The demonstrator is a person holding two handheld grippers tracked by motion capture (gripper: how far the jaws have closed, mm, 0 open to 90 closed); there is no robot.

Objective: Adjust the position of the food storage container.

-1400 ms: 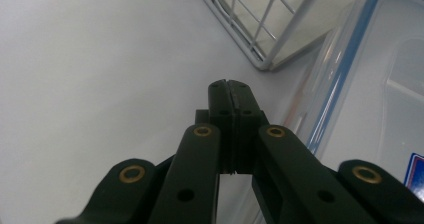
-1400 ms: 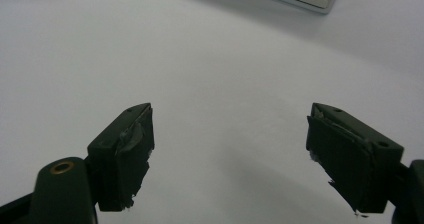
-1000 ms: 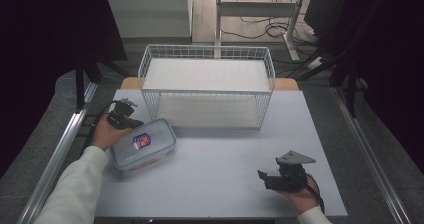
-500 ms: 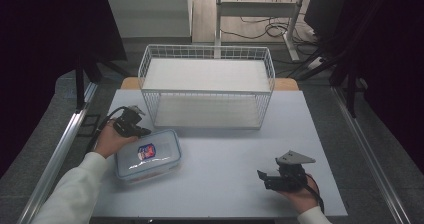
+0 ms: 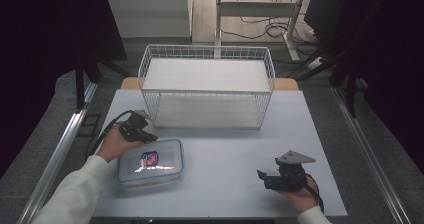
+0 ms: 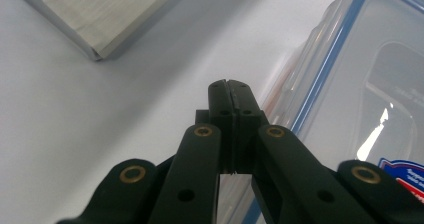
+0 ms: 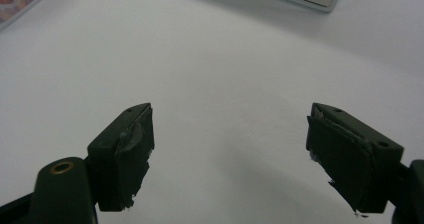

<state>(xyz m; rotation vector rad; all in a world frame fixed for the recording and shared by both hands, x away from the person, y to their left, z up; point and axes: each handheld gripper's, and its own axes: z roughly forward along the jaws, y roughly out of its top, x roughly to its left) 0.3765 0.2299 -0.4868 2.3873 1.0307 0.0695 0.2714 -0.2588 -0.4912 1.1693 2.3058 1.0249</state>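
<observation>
The lidded container (image 5: 150, 161) lies on the table's (image 5: 225, 184) left front; the left gripper (image 5: 148, 137), fully closed and empty, nudges its rim, likely pushing it; next comes a grasp; the right gripper (image 5: 262, 178) waits wide open, empty

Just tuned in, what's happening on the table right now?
A person works with a gripper in each hand. The left gripper, jaws shut with nothing between them, sits at the far left corner of the clear lidded container, as if nudging it. The right gripper rests open on the white table, apart from it. The wire basket stands behind.
</observation>
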